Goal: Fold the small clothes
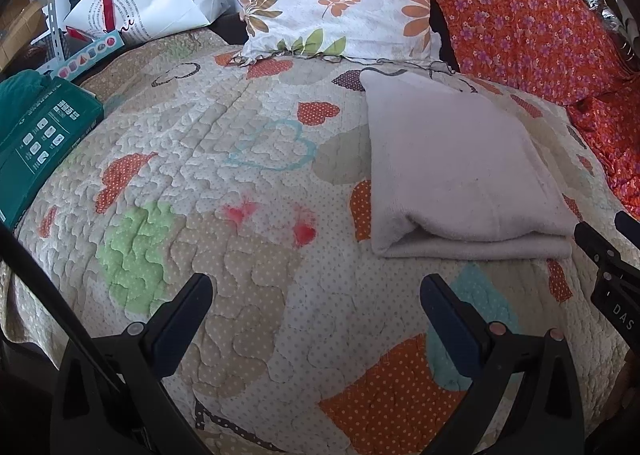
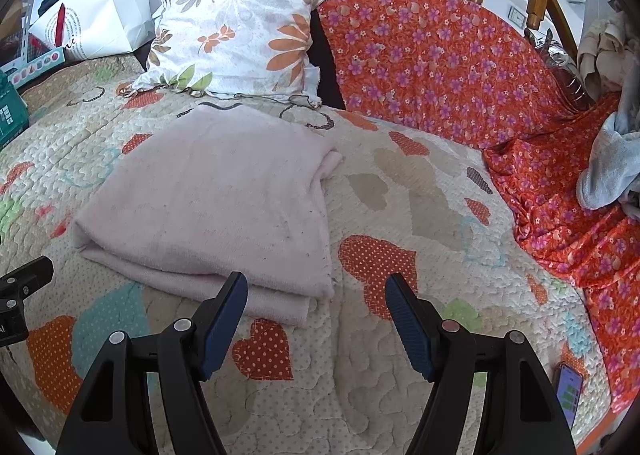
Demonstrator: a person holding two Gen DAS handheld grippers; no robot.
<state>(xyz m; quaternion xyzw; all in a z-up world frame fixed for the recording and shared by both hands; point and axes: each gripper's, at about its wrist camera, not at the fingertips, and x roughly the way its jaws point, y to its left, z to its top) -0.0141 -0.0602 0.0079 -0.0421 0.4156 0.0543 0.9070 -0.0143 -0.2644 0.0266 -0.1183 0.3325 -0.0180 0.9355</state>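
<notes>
Both your grippers, left (image 1: 316, 295) and right (image 2: 316, 295), gape wide and empty over the quilt (image 1: 248, 255). Your cloth (image 2: 208, 207) lies folded on it; perhaps one fold remains.

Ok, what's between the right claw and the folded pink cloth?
Nothing but bare quilt. In the right wrist view the open right claw hangs just short of the folded pink cloth, its left fingertip overlapping the cloth's near edge.
</notes>
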